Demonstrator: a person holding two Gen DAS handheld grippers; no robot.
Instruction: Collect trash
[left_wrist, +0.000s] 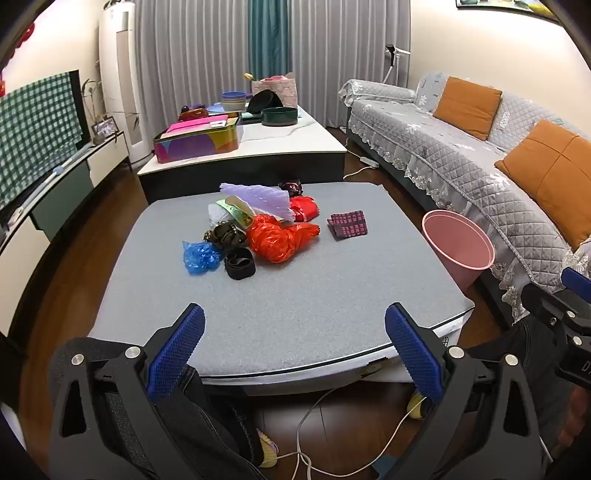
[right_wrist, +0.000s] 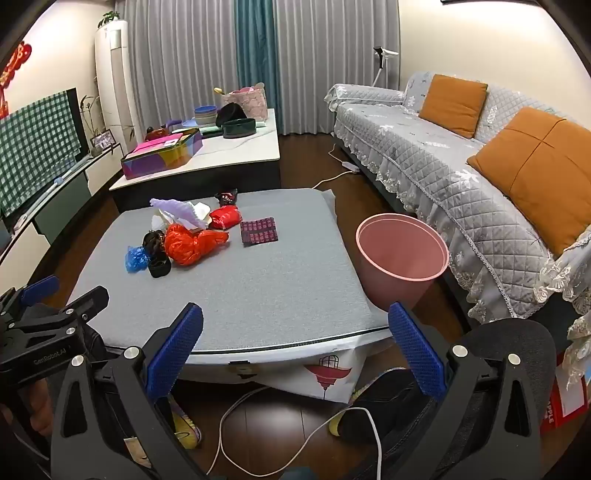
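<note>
Both my claws spread wide, nothing between the pads: left gripper (left_wrist: 294, 350), right gripper (right_wrist: 295, 350), each tilted down over the near edge of the grey-topped table (left_wrist: 295, 302). Mid-table, well ahead: trash pile. Blue plastic bag (left_wrist: 199, 257) and black band (left_wrist: 240, 263) nearest, orange plastic bag (left_wrist: 279, 236) touching them, lilac foam sheet (left_wrist: 258, 197) behind. Patterned wrapper (left_wrist: 348, 224) apart, to the right. Pink bin (right_wrist: 400, 254) on floor, between table and sofa (right_wrist: 443, 166).
</note>
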